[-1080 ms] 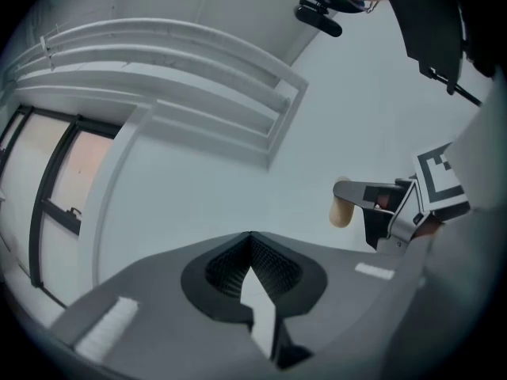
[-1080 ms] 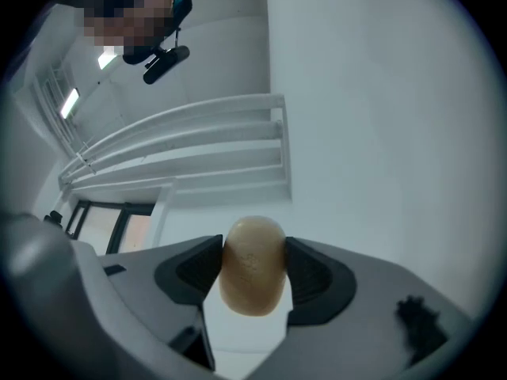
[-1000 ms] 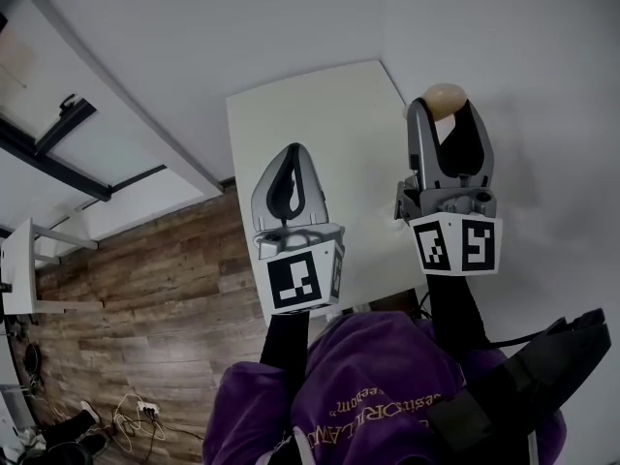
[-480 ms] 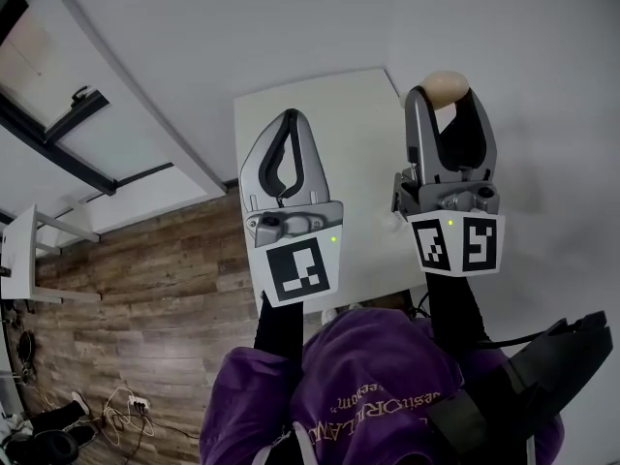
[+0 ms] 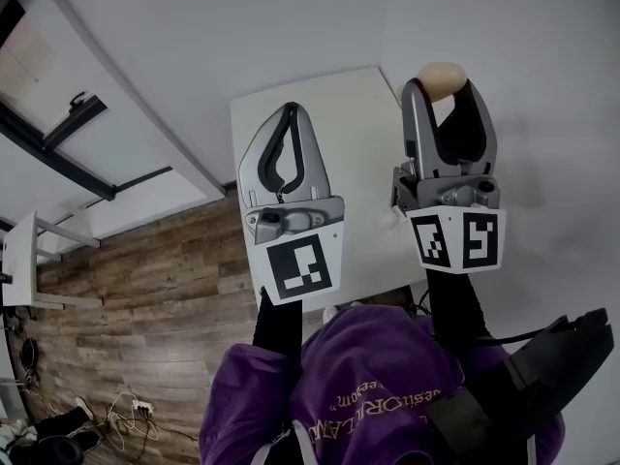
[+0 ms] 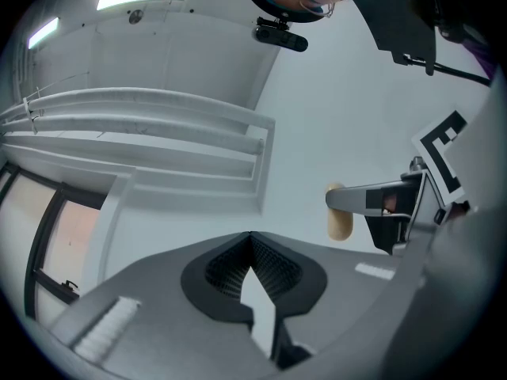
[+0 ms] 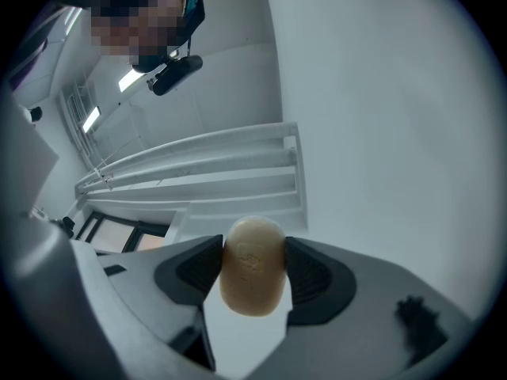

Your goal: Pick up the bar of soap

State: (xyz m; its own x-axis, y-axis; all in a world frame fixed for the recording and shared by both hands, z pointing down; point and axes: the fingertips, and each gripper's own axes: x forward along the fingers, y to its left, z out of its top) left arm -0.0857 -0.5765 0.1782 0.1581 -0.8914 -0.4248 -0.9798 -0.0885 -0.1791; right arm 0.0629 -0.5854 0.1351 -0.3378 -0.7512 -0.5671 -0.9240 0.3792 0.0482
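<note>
White table below, bar of soap is being gripped by right gripper, seemingly lifted already; left gripper is being carried closed, empty.

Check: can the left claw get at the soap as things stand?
Probably not cleanly. The soap is clamped in the right claw, whose jaws cover both its sides; only its end sticks out. The left claw is shut and off to the side.

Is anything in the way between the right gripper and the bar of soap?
Nothing visible does: the jaws of the right gripper press on the bar of soap from both sides. The left gripper, shut and empty, is apart from it.
</note>
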